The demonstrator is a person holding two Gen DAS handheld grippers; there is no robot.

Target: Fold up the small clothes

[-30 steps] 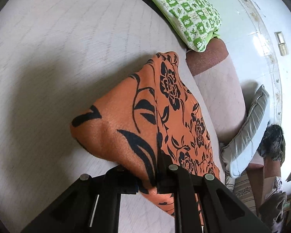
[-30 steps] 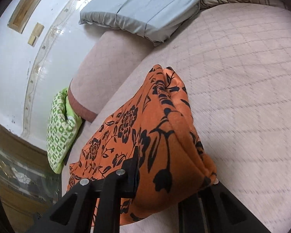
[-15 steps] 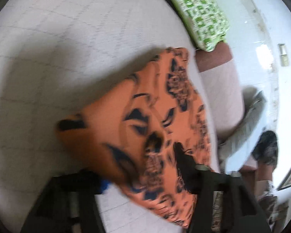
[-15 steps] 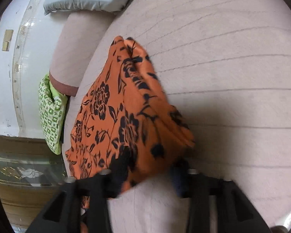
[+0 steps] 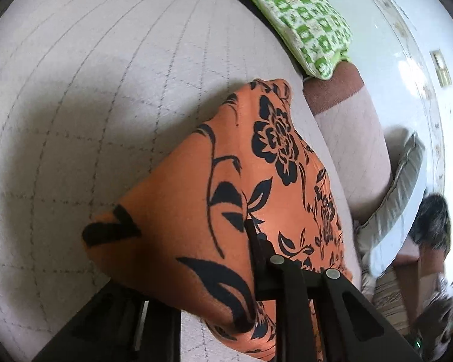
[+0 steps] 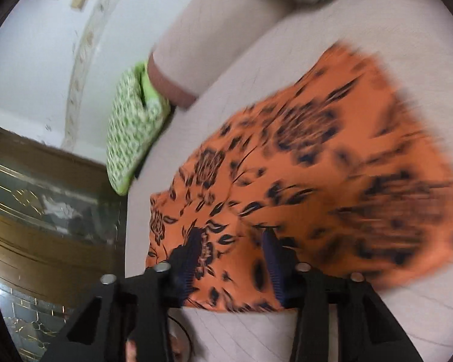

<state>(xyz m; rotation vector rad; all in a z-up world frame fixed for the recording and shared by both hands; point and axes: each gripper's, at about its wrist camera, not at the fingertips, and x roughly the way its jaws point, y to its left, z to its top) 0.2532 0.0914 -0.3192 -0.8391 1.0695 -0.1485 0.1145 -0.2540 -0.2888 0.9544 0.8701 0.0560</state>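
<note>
An orange garment with black flowers lies folded on the pale quilted seat. My left gripper is at the garment's near corner with its jaws closing. The fold bulges between them and hides the left finger, and the right finger presses into the cloth. In the blurred right wrist view the garment spreads flatter across the seat. My right gripper straddles its near edge, jaws closing but still wide apart, with the cloth lying flat between the pads.
A green and white patterned cushion leans at the seat's far end by a padded armrest. A grey pillow lies beyond it. A dark wooden glass-topped table stands off the seat's edge.
Both grippers opened half a second ago; the left has closed again on the fold. The right one swung sideways to the garment's near edge, and the cloth now lies flatter there.
</note>
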